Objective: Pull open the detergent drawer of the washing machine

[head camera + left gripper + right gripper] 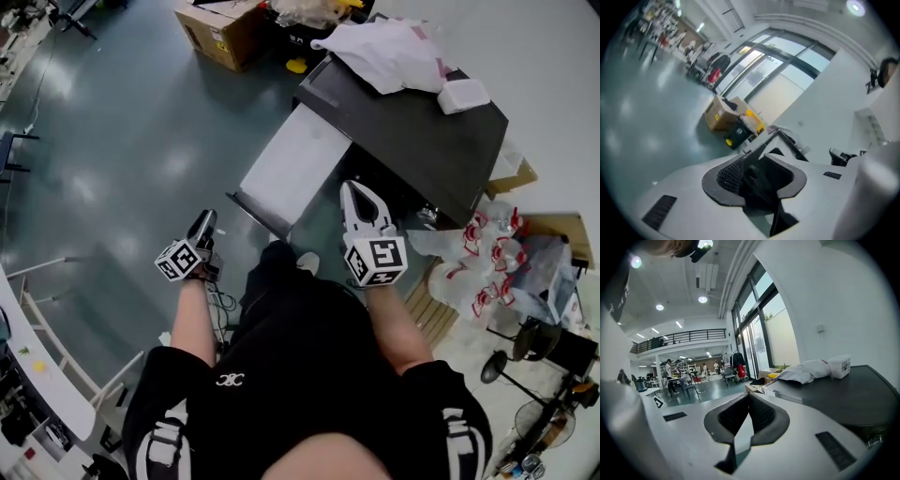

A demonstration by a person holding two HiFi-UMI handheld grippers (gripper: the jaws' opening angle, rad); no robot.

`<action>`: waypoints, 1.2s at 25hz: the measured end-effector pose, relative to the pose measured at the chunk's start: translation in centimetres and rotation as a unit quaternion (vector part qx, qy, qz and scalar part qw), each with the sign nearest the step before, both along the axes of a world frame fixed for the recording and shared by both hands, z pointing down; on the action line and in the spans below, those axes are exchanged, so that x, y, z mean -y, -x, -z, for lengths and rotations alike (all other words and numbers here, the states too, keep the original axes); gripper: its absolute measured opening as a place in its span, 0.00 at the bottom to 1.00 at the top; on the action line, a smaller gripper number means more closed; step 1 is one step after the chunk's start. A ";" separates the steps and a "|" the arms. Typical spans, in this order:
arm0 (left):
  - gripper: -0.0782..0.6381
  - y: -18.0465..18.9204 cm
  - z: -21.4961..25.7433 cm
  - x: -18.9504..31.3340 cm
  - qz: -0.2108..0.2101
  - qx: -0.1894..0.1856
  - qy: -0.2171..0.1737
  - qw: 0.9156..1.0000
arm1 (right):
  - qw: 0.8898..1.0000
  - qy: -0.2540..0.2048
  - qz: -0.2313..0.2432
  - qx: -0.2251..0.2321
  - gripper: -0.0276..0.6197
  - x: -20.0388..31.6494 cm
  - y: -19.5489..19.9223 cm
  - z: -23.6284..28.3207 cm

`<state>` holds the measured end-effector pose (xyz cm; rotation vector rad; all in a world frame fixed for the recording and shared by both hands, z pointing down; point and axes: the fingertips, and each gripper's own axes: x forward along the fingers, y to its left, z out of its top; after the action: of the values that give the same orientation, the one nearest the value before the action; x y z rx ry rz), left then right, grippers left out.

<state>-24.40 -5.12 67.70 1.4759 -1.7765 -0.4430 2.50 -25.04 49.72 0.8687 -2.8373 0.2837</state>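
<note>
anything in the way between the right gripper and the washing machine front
Nothing visible does. The right gripper points straight at the washing machine; the white panel jutting from it lies to the gripper's left.
</note>
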 end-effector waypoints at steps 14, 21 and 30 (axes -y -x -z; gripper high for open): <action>0.11 2.4 22.0 1.2 0.060 0.391 -0.026 0.918 | 0.997 -0.060 -0.032 0.030 0.05 -2.9 3.0 5.5; 0.11 -2.7 28.7 -1.5 -0.026 0.391 -0.096 0.915 | 0.990 -0.107 -0.081 0.051 0.05 -8.9 3.7 9.4; 0.11 -3.6 29.6 -7.1 -0.049 0.401 -0.096 0.910 | 0.988 -0.107 -0.101 0.053 0.05 -16.7 4.1 9.4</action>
<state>-20.82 1.95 38.14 2.0681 -2.3008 0.0804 -1.62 -8.38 40.31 1.2214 -2.9183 0.0485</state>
